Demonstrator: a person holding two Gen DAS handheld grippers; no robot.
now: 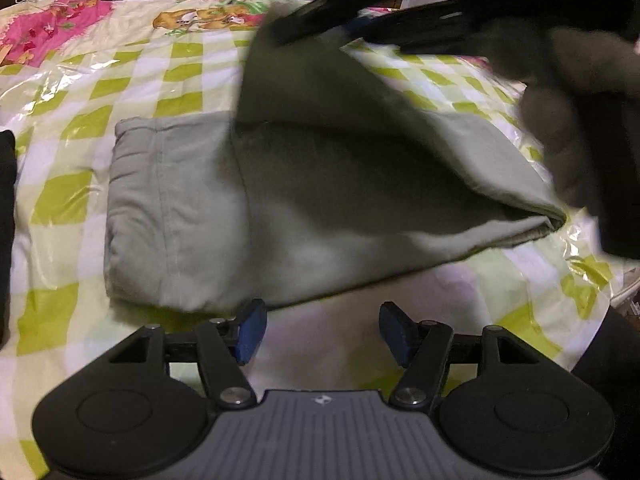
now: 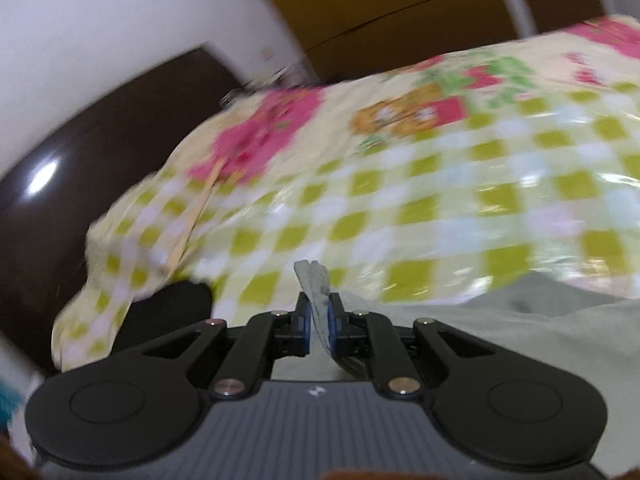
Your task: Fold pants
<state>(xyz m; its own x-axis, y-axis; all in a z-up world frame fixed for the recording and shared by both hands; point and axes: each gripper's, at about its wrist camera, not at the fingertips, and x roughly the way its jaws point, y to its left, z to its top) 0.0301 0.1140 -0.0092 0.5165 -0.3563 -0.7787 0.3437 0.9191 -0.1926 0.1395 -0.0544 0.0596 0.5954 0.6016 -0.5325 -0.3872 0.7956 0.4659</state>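
Observation:
Grey-green pants point(image 1: 192, 208) lie partly folded on a checked bedspread point(image 1: 60, 200), waistband to the left. My left gripper point(image 1: 320, 330) is open and empty, just in front of the pants' near edge. My right gripper point(image 2: 319, 322) is shut on the pants' hem point(image 2: 316, 284). In the left wrist view it point(image 1: 344, 28) holds that end lifted above the rest of the pants, so the cloth hangs folded over. More of the pants point(image 2: 520, 320) trails to the right in the right wrist view.
The bedspread point(image 2: 400, 200) is green and white checks with pink cartoon prints and a shiny plastic cover. A dark item point(image 1: 6, 220) lies at the left edge. A dark headboard point(image 2: 100, 140) and white wall stand beyond the bed.

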